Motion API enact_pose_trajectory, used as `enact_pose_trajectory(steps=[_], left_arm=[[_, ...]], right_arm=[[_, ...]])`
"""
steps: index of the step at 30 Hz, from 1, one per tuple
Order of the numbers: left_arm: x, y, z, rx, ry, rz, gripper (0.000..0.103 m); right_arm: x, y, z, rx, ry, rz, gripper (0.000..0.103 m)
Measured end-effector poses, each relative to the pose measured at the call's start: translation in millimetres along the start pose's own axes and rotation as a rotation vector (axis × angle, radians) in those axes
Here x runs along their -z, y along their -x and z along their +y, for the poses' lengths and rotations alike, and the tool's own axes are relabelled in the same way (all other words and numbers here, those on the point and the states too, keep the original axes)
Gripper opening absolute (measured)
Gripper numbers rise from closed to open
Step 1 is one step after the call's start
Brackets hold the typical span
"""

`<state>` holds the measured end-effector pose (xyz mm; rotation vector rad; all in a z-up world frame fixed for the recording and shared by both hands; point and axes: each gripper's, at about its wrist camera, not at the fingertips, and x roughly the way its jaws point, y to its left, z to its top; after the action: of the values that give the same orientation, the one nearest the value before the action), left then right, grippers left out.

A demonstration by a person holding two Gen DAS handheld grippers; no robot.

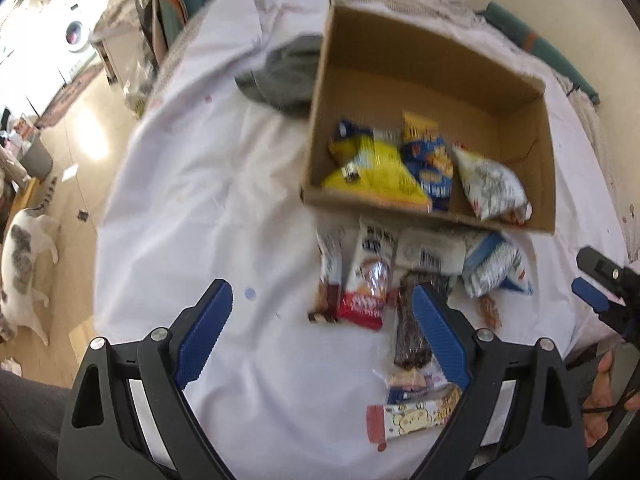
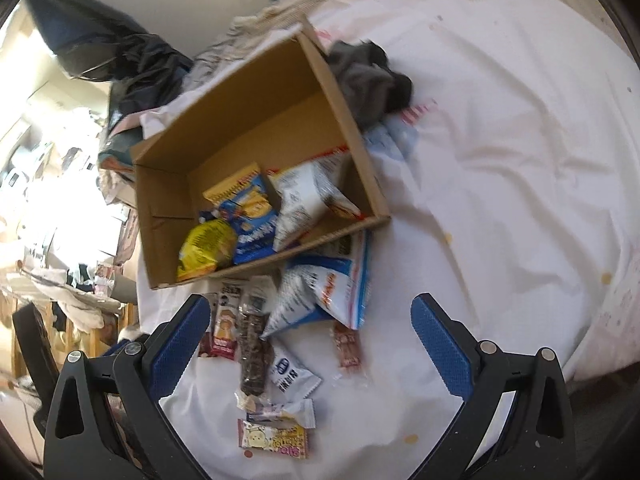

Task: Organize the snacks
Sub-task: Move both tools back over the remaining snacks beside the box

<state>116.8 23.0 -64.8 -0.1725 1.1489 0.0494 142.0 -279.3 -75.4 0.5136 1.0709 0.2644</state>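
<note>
1. We see our left gripper with its jaws spread wide and nothing between them, hovering above the white sheet.
2. Our right gripper is likewise spread wide and holds nothing; in the left wrist view it shows at about 3 o'clock, at the frame edge.
3. The cardboard box lies open on the sheet, at roughly 1 o'clock from the left gripper and 11 o'clock from the right.
4. Inside the box, against its near wall, sit a yellow bag, a blue packet touching it, and a white bag beside that.
5. Just outside the near wall, loose snacks lie on the sheet: a white-and-blue bag, a red-ended packet and a slim brown-ended bar beside it.
6. A dark chocolate bar in a clear wrapper lies at 12 o'clock of the right gripper, partly behind the left gripper's right finger in the left view.
7. Closer to us, at 6 o'clock of that bar, lies a cartoon-printed packet, with a small white sachet near the bar.
8. A grey cloth touches the box's far side.
9. A white-and-grey cat stands on the floor at 9 o'clock in the left view.
</note>
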Motion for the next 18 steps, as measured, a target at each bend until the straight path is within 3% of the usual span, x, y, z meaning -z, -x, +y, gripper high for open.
enact_pose_trajectory(steps=[6, 9, 16, 18], left_arm=[[12.8, -31.8, -26.1, 0.122, -0.012, 0.138, 0.089], [15.5, -51.0, -47.5, 0.193, -0.069, 0.210, 0.089], [21.6, -98.1, -70.9, 0.164, -0.076, 0.322, 0.089], [20.4, -102.0, -77.8, 0.138, -0.088, 0.310, 0.089]], right_arm=[[-2.6, -4.6, -9.0, 0.011, -0.050, 0.017, 0.103], [-4.4, -6.1, -12.3, 0.012, -0.066, 0.021, 0.103], [-5.9, -11.0, -16.5, -0.018, -0.102, 0.046, 0.103], [-5.8, -12.2, -16.7, -0.019, -0.101, 0.053, 0.103]])
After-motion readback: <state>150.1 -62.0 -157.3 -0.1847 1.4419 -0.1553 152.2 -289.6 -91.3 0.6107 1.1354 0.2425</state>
